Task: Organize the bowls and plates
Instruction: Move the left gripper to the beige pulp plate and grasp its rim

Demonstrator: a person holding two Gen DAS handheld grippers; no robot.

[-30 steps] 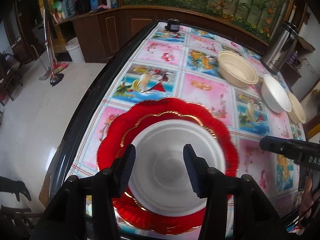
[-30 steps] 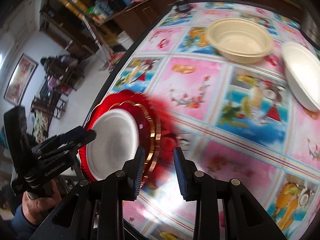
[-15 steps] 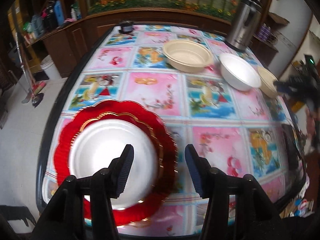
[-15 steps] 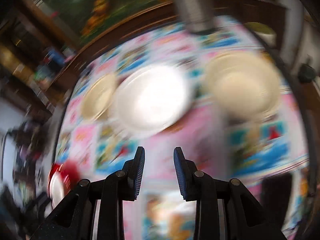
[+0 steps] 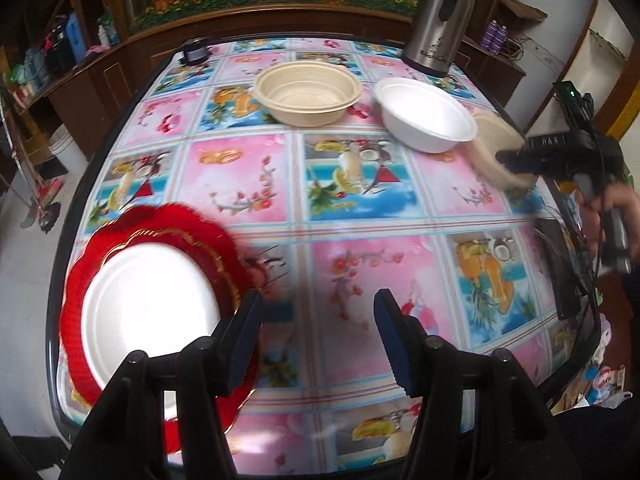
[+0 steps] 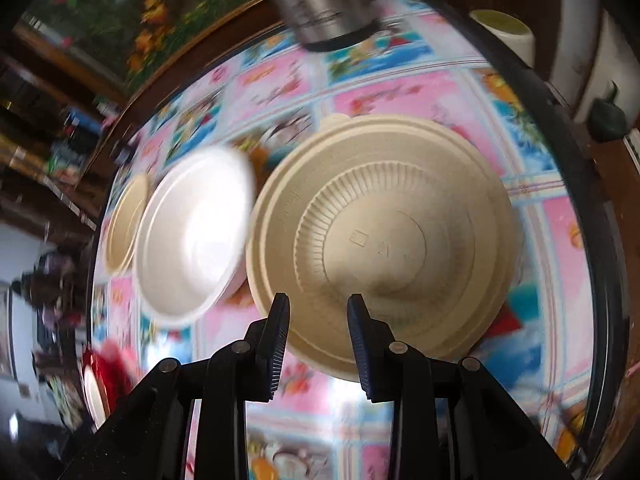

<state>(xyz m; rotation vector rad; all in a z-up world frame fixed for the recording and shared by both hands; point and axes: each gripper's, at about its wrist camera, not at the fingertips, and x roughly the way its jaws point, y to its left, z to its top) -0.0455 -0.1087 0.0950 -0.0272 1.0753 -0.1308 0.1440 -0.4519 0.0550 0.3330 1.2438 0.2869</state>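
Note:
A white plate (image 5: 148, 304) lies on a red scalloped plate (image 5: 188, 228) at the table's near left. My left gripper (image 5: 316, 320) hovers just right of them, its jaws opening with only tablecloth between them. Farther back sit a deep beige bowl (image 5: 308, 92) and a white bowl (image 5: 426, 114). A ribbed beige dish (image 6: 380, 240) fills the right wrist view; it shows blurred (image 5: 490, 140) at the right in the left wrist view. My right gripper (image 6: 318, 320) stands open at its near rim, pads apart from it. The white bowl (image 6: 192, 236) sits to its left.
A steel thermos (image 5: 436, 20) stands at the far right corner of the table (image 5: 400, 462). A small dark jar (image 5: 195, 52) sits at the far left corner. A black flat device (image 5: 560, 264) lies by the right edge. A hand (image 5: 616, 208) holds the right gripper (image 5: 516, 158).
The left gripper slid right off the stacked plates and its jaws widened. The right gripper swept from the red plate across the table to the ribbed beige dish.

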